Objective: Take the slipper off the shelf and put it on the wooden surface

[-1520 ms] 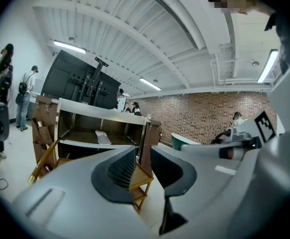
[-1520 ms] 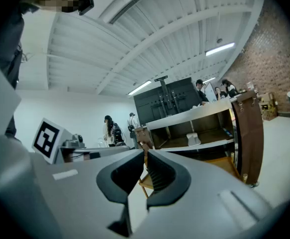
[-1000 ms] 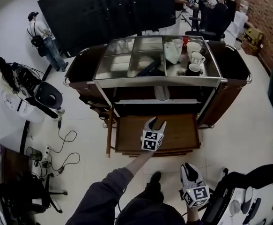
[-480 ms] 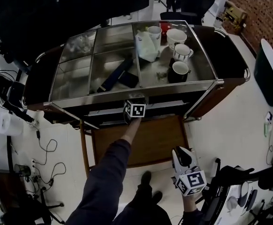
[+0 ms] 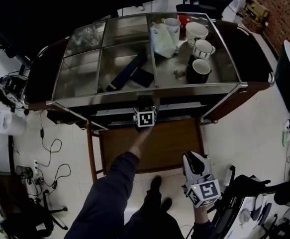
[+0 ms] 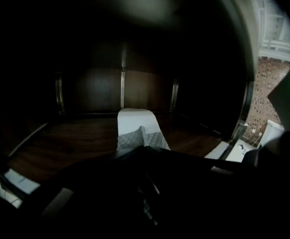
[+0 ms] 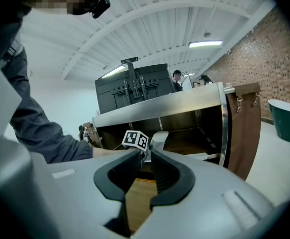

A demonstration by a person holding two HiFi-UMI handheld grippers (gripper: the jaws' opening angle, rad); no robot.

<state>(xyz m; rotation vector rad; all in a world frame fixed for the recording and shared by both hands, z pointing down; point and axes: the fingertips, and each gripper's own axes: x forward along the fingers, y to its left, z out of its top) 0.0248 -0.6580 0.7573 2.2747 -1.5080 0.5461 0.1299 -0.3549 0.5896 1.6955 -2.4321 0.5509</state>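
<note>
Head view: the left gripper reaches under the cart at centre frame. The right gripper hangs at lower right, beside the wooden surface.

Left gripper view: jaws drawn together, tips at the near end of the slipper, which lies on the dark shelf at centre. Any grip is too dark to confirm.

Right gripper view: jaws slightly parted, holding nothing.
</note>
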